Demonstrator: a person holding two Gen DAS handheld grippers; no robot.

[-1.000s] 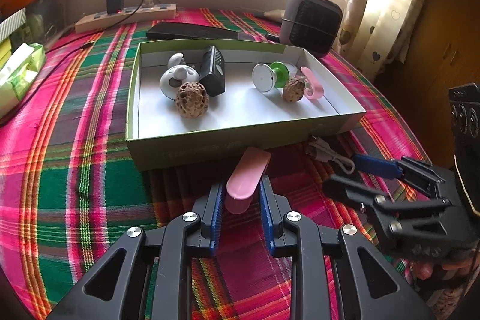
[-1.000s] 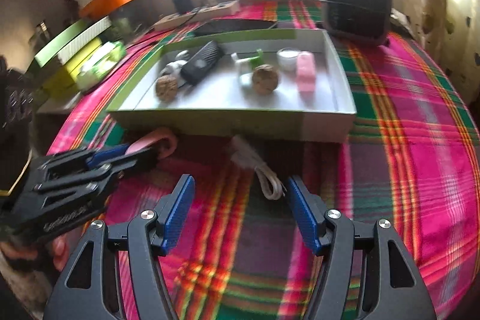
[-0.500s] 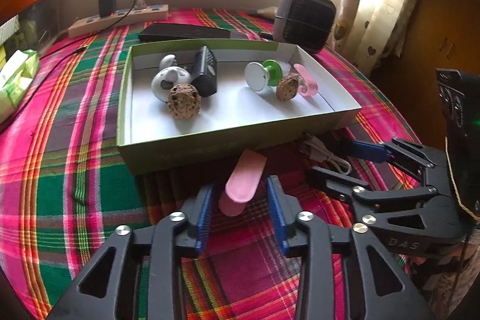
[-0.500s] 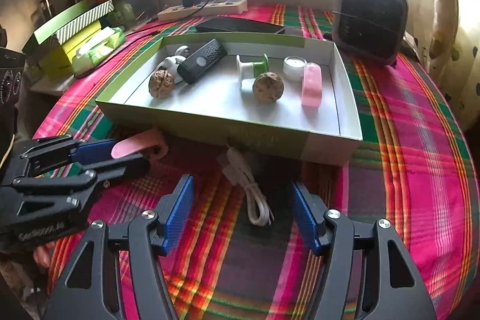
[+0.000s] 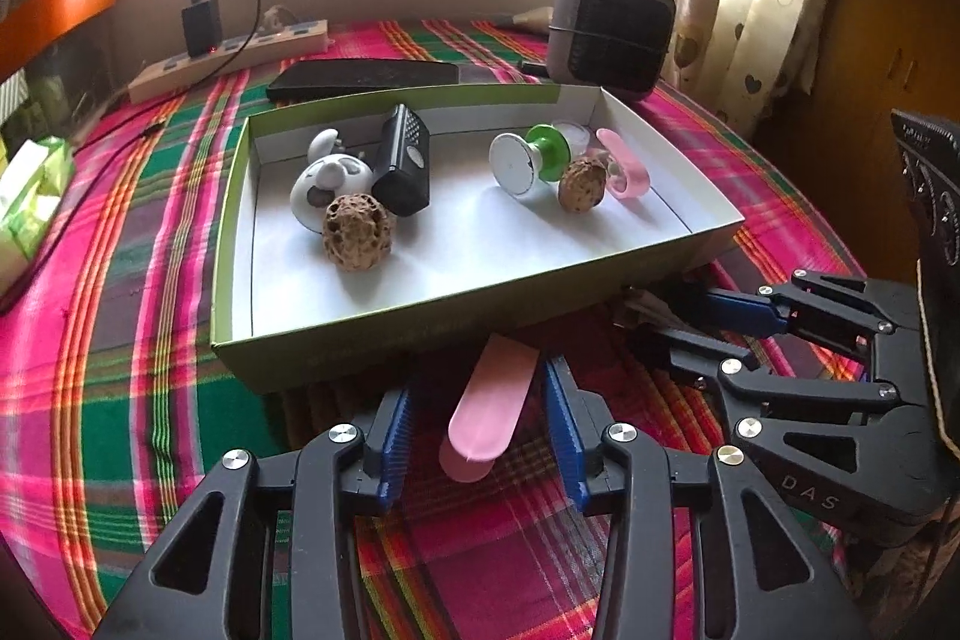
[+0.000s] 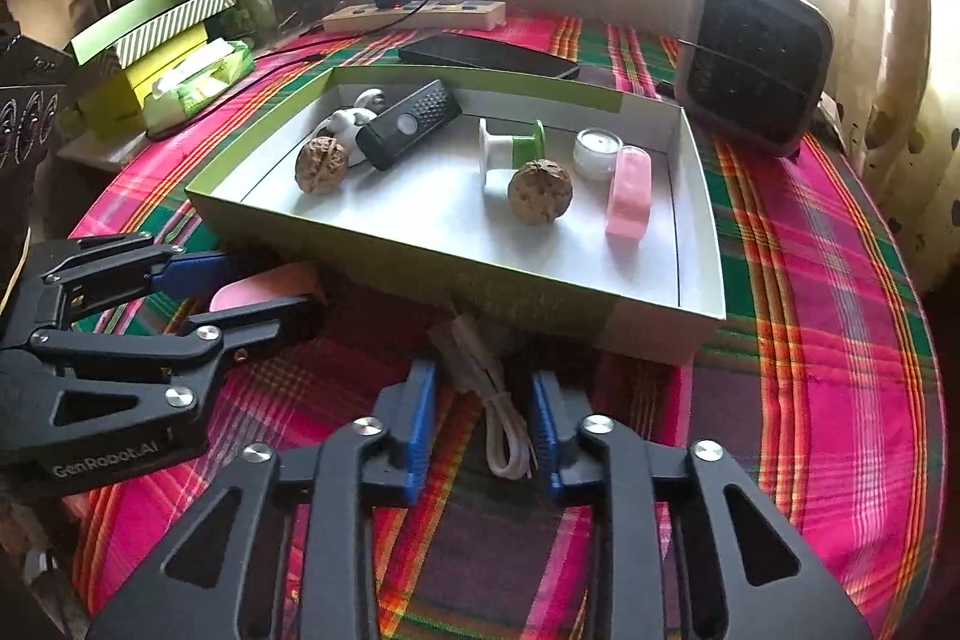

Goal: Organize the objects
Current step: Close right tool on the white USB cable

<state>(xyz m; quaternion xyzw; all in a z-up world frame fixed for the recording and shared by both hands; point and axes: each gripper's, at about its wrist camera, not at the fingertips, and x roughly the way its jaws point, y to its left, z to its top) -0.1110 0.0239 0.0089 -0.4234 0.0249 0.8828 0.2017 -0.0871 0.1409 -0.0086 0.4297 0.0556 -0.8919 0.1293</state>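
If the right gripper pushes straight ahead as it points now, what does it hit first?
Likely the coiled white cable, lying on the plaid cloth between the open right gripper fingers. Just beyond it stands the green cardboard box near wall; depth is uncertain.

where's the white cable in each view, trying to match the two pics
Left wrist view: white cable at right, mostly hidden between the right gripper fingers, by the box's near right corner.
Right wrist view: white cable low centre, between that gripper's fingers.
Shared landmark: green box.
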